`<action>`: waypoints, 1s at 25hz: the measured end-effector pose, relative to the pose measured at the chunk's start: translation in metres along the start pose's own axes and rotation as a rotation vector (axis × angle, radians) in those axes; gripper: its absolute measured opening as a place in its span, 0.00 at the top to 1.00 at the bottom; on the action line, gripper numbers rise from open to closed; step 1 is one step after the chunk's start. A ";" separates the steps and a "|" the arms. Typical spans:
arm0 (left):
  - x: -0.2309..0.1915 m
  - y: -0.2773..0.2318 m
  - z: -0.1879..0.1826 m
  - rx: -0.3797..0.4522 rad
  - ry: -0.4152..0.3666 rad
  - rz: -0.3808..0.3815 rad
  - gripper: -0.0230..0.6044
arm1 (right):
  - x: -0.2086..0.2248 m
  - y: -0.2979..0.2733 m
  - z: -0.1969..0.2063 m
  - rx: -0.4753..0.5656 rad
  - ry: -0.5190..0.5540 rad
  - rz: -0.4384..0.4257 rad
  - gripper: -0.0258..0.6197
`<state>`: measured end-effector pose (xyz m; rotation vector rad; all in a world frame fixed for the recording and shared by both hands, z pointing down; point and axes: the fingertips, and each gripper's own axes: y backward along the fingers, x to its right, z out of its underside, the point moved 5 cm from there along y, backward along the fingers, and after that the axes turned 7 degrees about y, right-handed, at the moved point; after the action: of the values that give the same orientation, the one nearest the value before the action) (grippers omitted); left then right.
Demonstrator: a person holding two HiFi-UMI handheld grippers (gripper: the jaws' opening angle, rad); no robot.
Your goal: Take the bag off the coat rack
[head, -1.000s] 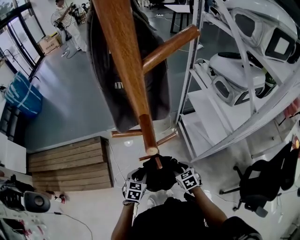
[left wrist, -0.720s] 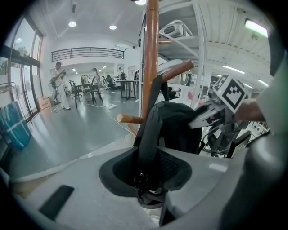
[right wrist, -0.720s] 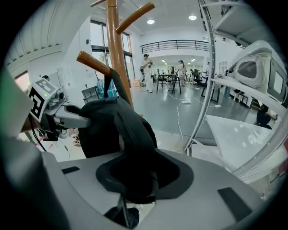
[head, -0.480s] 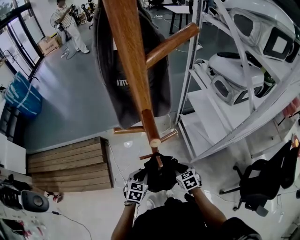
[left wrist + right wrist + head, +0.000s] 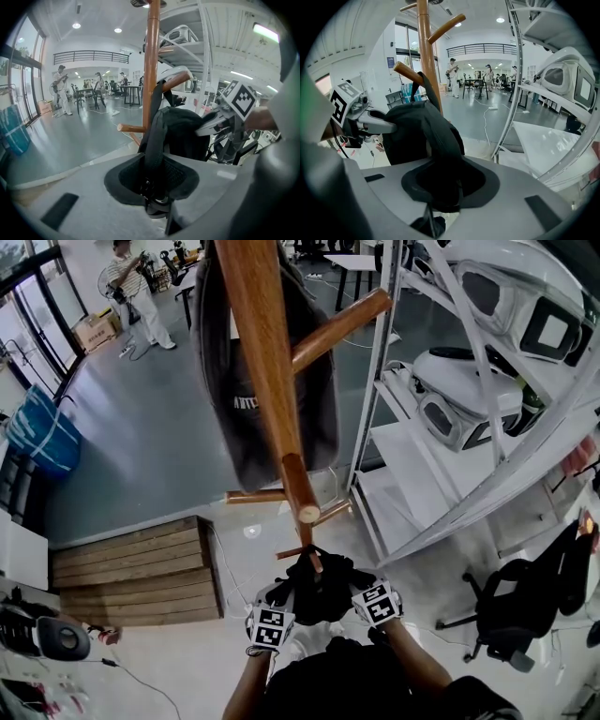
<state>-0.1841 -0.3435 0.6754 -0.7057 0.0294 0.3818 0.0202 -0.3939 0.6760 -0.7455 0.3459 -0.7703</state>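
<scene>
Grey-floored hall (image 5: 141, 446) | bag (image 5: 319, 589) is hanging from coat rack (image 5: 267, 362) low peg (image 5: 407, 72) | left gripper (image 5: 157, 199) fingers are pinching its strap (image 5: 153, 136) | right gripper (image 5: 440, 194) fingers are closing on bag fabric, likely for a two-handed lift-off

the right gripper (image 5: 439, 194) has its jaws closing on a fold of the black fabric bag (image 5: 417, 129), whose strap loops over a peg of the brown wooden coat rack (image 5: 424, 47). the left gripper (image 5: 370, 123) reaches the bag's left side. white metal shelving (image 5: 516, 75) stands at right.
</scene>
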 end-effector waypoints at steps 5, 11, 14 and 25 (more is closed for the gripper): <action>0.002 0.008 -0.005 0.019 0.000 0.008 0.84 | -0.001 0.009 -0.007 0.014 0.006 0.002 0.82; 0.007 0.020 -0.012 0.041 0.003 0.025 0.84 | -0.006 0.021 -0.011 0.031 0.004 0.015 0.82; 0.009 0.027 -0.014 0.052 -0.008 0.029 0.84 | -0.008 0.028 -0.009 0.039 0.009 0.031 0.82; 0.023 0.051 -0.016 0.085 -0.008 0.062 0.84 | -0.024 0.056 -0.009 0.057 0.006 0.042 0.82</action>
<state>-0.1791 -0.3108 0.6275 -0.6204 0.0596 0.4409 0.0277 -0.3534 0.6299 -0.6802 0.3423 -0.7400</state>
